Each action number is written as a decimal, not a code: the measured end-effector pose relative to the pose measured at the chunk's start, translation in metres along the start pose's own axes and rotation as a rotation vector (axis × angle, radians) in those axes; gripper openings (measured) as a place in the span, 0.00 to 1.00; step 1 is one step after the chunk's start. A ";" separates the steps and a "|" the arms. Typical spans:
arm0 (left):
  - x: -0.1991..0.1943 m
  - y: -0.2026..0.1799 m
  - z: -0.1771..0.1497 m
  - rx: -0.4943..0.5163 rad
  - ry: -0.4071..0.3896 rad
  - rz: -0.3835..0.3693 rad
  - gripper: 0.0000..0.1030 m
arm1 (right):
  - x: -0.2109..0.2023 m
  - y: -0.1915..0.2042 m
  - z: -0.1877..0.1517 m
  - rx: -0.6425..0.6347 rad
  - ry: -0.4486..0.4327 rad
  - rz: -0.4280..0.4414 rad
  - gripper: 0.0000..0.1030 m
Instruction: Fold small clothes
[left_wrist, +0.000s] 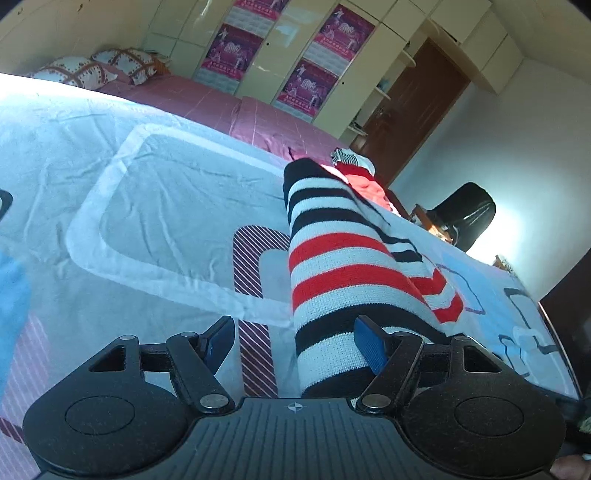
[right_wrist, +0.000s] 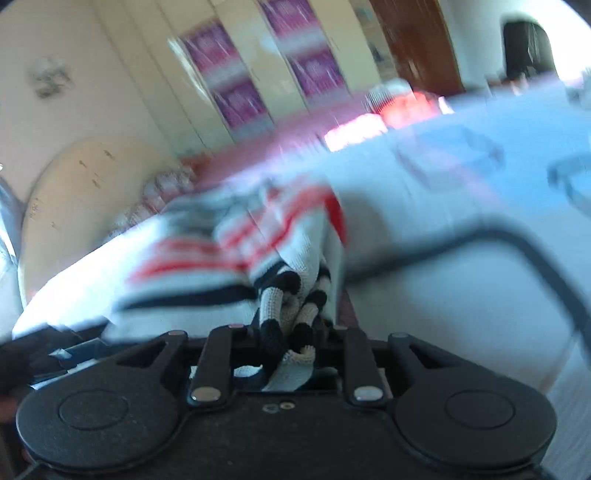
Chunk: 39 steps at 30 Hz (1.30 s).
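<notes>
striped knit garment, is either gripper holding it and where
The right gripper is clamped on a bunched edge of the striped knit garment. The left gripper is open, holding nothing.

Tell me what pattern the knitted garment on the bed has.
White with red and black stripes on the knitted garment, clearest in the left wrist view.

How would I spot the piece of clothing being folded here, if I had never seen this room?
Find the big bed with the pale blue bedspread. On it, just ahead of the left gripper, lies a knitted striped garment in a long roll. Its red, black and white bands set it apart from the plain red cloth behind it.
</notes>
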<state>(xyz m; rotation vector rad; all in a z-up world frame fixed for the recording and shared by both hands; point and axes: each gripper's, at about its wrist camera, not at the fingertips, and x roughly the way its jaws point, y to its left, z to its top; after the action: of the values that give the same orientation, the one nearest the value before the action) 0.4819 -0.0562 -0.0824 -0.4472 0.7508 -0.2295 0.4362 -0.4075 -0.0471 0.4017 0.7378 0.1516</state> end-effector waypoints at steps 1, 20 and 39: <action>0.000 0.000 0.000 0.003 -0.001 0.003 0.68 | -0.001 0.002 0.000 -0.006 -0.009 0.001 0.21; -0.027 -0.006 -0.002 0.037 -0.037 -0.012 0.68 | -0.024 -0.014 0.003 0.106 0.031 0.086 0.31; -0.015 -0.023 -0.029 0.084 0.058 0.010 0.68 | -0.034 -0.022 -0.009 0.141 0.014 0.093 0.32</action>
<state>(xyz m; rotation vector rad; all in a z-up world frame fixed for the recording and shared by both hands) 0.4500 -0.0803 -0.0815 -0.3588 0.7970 -0.2645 0.4051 -0.4337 -0.0413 0.5699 0.7461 0.1912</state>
